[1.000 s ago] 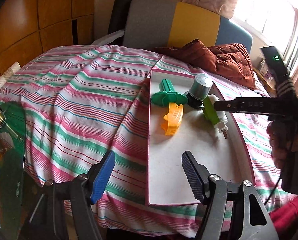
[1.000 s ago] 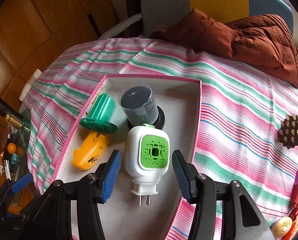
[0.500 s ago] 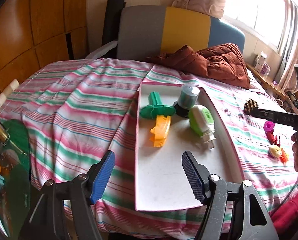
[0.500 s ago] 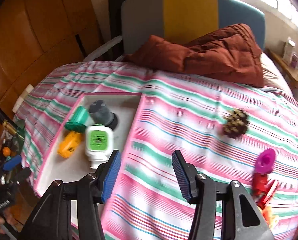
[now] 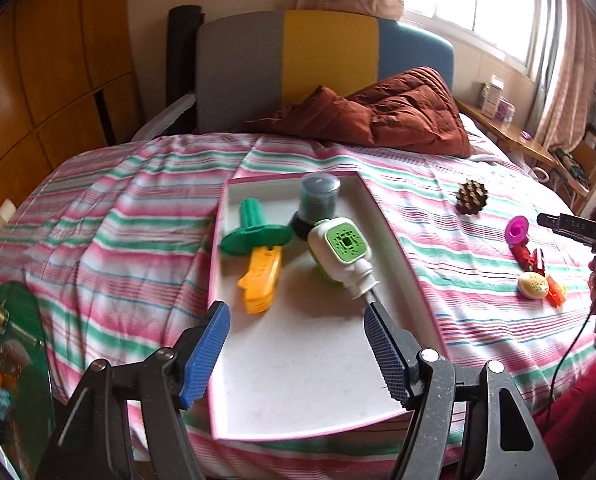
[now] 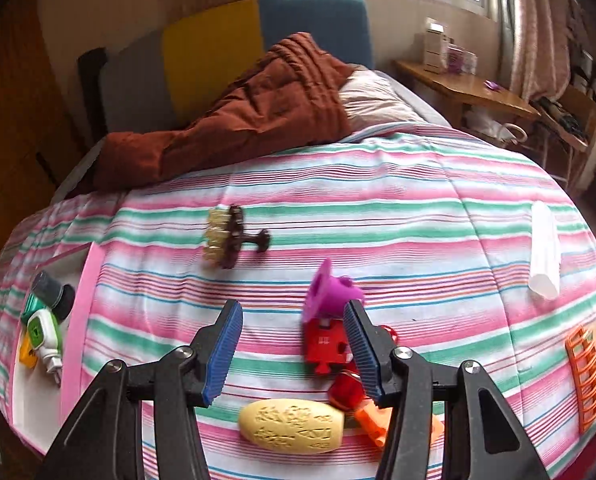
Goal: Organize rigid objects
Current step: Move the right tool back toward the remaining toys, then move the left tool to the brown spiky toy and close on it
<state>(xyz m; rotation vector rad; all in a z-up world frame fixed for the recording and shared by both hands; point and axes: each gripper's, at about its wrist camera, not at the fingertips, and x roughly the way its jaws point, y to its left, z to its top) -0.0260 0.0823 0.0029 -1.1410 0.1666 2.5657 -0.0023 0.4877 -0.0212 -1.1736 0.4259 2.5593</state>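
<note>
A pink-rimmed white tray [image 5: 298, 364] lies on the striped bed. It holds a green-and-white plug-in device [image 5: 340, 254], a dark cylinder [image 5: 318, 200], a green piece [image 5: 254, 230] and a yellow piece [image 5: 260, 278]. My left gripper [image 5: 298, 350] is open and empty above the tray's near part. My right gripper [image 6: 292, 350] is open and empty above loose items on the bedspread: a magenta cup shape [image 6: 328, 292], a red block [image 6: 326, 346], a yellow oval [image 6: 292, 424], an orange piece [image 6: 378, 424] and a brown spiky brush [image 6: 228, 236]. The tray [image 6: 84, 292] sits at its left.
A rust-brown quilt [image 5: 382, 114] lies by the headboard. A white tube [image 6: 544, 256] and an orange rack [image 6: 586, 376] lie at the bed's right side. A wooden side table [image 6: 470, 88] stands beyond. A green glass table [image 5: 22, 360] is at left.
My right gripper has swung right, away from the tray and the plug-in device, and now hangs over the loose items. My left gripper's view has shifted right; its jaws stay open.
</note>
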